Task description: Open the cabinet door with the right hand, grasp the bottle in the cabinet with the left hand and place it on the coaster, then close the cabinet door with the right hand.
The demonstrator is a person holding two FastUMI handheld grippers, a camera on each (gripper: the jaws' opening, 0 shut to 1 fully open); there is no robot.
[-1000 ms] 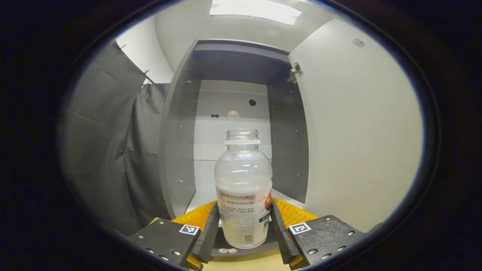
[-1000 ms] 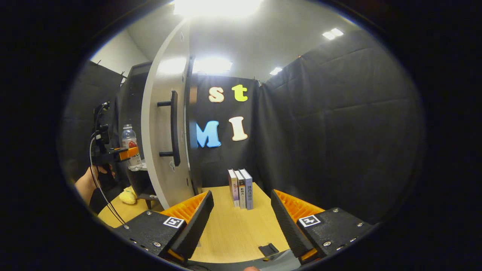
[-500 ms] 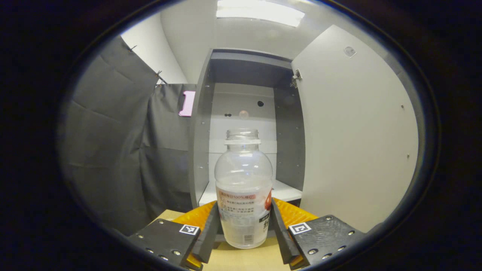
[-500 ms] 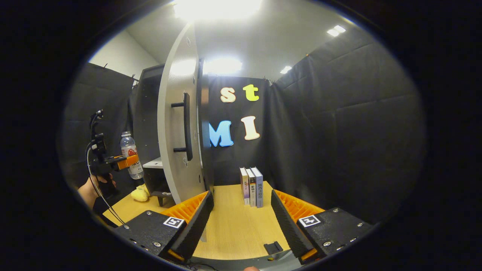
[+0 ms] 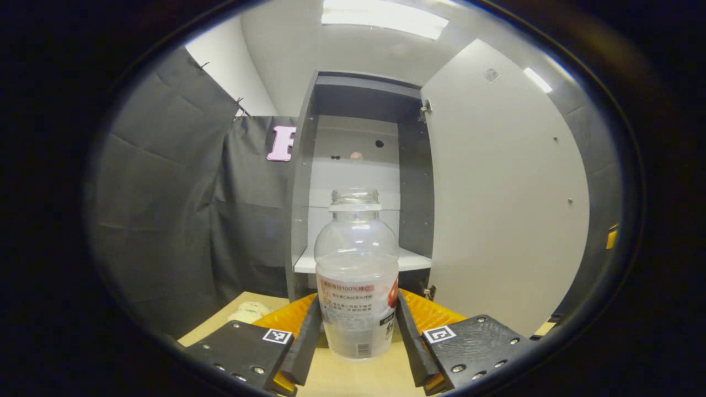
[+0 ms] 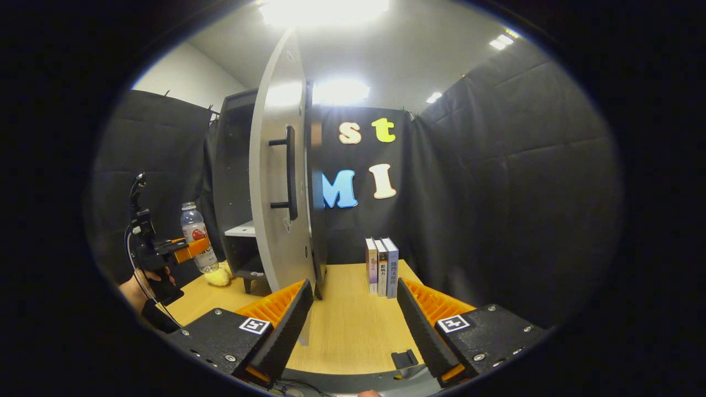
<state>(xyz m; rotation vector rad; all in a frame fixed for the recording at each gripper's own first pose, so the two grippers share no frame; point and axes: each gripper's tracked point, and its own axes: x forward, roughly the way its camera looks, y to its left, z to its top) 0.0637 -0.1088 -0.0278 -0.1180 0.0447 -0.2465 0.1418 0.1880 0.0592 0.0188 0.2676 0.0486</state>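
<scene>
The left gripper, clamped on the bottle, is drawing it out clear of the cabinet; the coaster comes next. The right gripper is idling apart beside the door.

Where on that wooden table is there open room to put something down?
The widest bare stretch of table lies between the open cabinet door and the row of books, running toward the right hand-held gripper. It is tighter by the cabinet's foot, where a yellow toy lies near the left hand-held gripper holding the bottle.
</scene>
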